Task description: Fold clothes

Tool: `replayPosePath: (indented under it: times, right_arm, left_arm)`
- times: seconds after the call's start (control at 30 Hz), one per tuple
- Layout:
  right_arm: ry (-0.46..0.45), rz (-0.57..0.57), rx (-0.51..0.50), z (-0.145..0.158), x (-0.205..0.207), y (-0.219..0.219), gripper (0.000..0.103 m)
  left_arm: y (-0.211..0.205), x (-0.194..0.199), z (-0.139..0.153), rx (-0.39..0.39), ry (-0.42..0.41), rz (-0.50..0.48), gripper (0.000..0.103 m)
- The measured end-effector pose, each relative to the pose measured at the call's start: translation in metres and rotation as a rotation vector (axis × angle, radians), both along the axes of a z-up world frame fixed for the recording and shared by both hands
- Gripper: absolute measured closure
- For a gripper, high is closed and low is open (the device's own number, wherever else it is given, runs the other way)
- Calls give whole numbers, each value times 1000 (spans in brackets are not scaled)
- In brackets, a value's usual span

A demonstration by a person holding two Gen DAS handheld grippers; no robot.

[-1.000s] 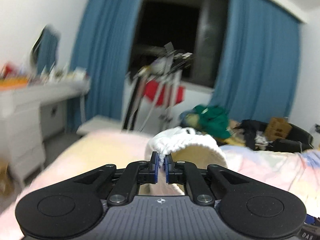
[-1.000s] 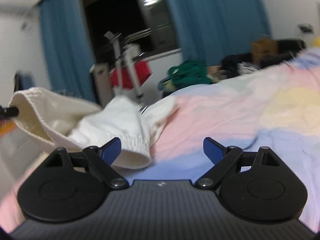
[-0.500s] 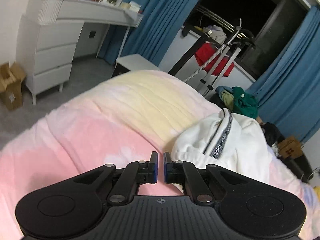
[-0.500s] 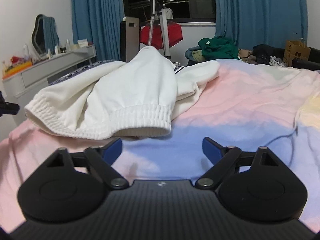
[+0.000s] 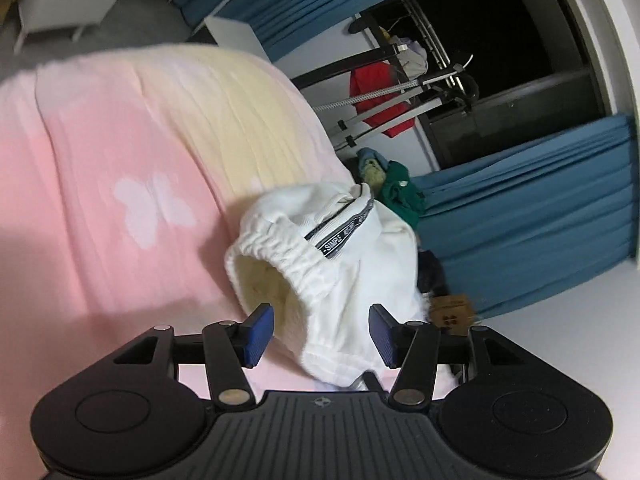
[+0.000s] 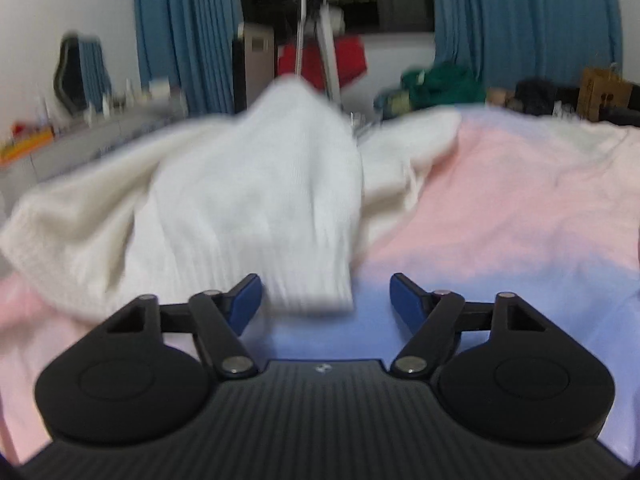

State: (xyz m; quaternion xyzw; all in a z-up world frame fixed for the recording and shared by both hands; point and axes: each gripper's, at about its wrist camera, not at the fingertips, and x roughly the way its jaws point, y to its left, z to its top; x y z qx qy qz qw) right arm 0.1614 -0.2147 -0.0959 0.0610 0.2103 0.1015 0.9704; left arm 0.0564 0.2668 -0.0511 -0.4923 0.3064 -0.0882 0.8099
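— On the bed [image 5: 104, 168], where do we have the white garment [image 5: 352, 256] now?

— We see it lying in a heap on the pastel cover, pink and yellow on one side, blue nearer our right claw [image 6: 325, 300]. From the left wrist view its elastic cuff gapes toward us, showing a cream lining, and a dark tape with lettering runs along a seam.

— How does our left claw [image 5: 321, 332] stand?

— Its jaws have just been opening. They stand apart at a middling width, and a fold of the white garment's hem sits between the blue pads [image 5: 259, 334], but the pads are not pressing on it.

— And the right one?

— Its jaws have just been closing somewhat, yet they are wide apart. A ribbed cuff of the white garment reaches down between them, nearer the left pad. We cannot tell whether cloth touches that pad, since the view is blurred. Nothing is gripped.

— What else do we see around?

— Beyond the bed we see blue curtains [image 6: 184, 36] either side of a dark window, a drying rack [image 5: 404, 92] with a red cloth [image 5: 380, 96] hung on it, and a green pile of clothes [image 6: 440, 84] near the far edge of the bed. A cardboard box [image 6: 604, 94] sits at the right in the right wrist view.
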Motion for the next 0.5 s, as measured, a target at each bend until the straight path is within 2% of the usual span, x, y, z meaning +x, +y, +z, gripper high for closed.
replayPosePath:
  times: [0.07, 0.13, 0.2, 0.27, 0.37, 0.5]
  right_arm:
    - [-72, -22, 18, 7, 0, -1, 31]
    - [-107, -43, -19, 9, 5, 1, 31]
    - [-71, -34, -29, 4, 13, 0, 31]
    - [-19, -30, 12, 0, 15, -5, 31]
    - [-8, -15, 16, 2, 6, -1, 31]
    - [38, 14, 13, -1, -4, 14, 31]
  left_arm:
    - [-3, 2, -8, -32, -13, -14, 45]
    - [-5, 4, -15, -48, -28, -19, 45]
    - [-9, 6, -20, -37, -36, -22, 43]
    - [-12, 8, -25, -26, -40, -28, 43]
    - [-20, 19, -29, -29, -47, -29, 43]
    - [-39, 36, -30, 49, -93, -29, 44]
